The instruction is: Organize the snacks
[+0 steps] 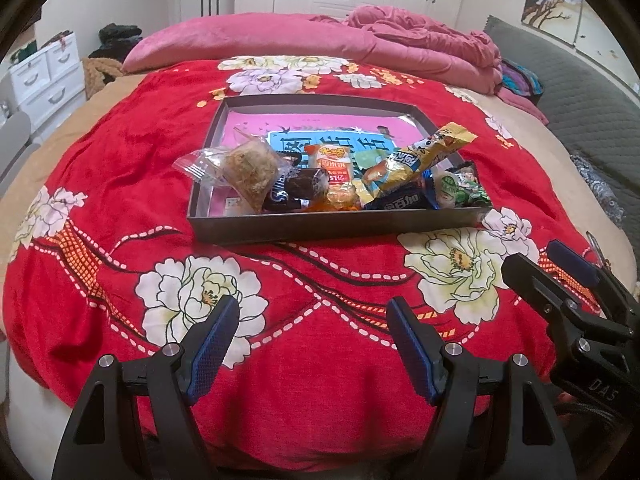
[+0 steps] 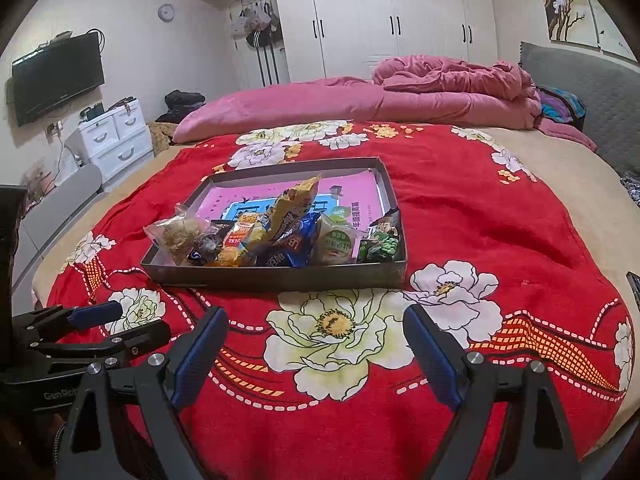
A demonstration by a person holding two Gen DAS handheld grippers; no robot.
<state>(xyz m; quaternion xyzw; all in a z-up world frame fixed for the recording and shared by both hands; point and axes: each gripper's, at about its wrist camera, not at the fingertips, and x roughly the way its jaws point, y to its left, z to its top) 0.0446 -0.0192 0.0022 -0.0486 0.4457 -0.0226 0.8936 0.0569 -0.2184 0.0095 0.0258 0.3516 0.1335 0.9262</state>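
Nearest, the left gripper (image 1: 312,316) hangs over the red floral blanket (image 1: 300,360) with its blue-padded jaws standing well apart and nothing between them; beside it, the right gripper (image 2: 316,324) is spread wider still, likewise empty, above a large cream flower printed on the blanket; each gripper shows at the edge of the other's view, the right one (image 1: 560,264) at the left camera's lower right, the left one (image 2: 100,320) at the right camera's lower left.

Farther on, a shallow dark tray (image 1: 340,226) with a pink printed base lies flat on the blanket; the snacks (image 1: 332,176) are heaped along its near wall, among them a clear-wrapped pale crumbly cake (image 1: 248,168) at the left end, a tall yellow packet (image 2: 294,204) leaning upright in the middle, a dark blue packet (image 2: 292,248) under it, and a green packet (image 2: 380,244) in the right corner; the far half of the tray is bare.

Beyond lies a rumpled pink duvet (image 2: 400,96); behind it stand white wardrobes (image 2: 384,16); a television (image 2: 56,76) hangs at left above a white drawer unit (image 2: 116,136).
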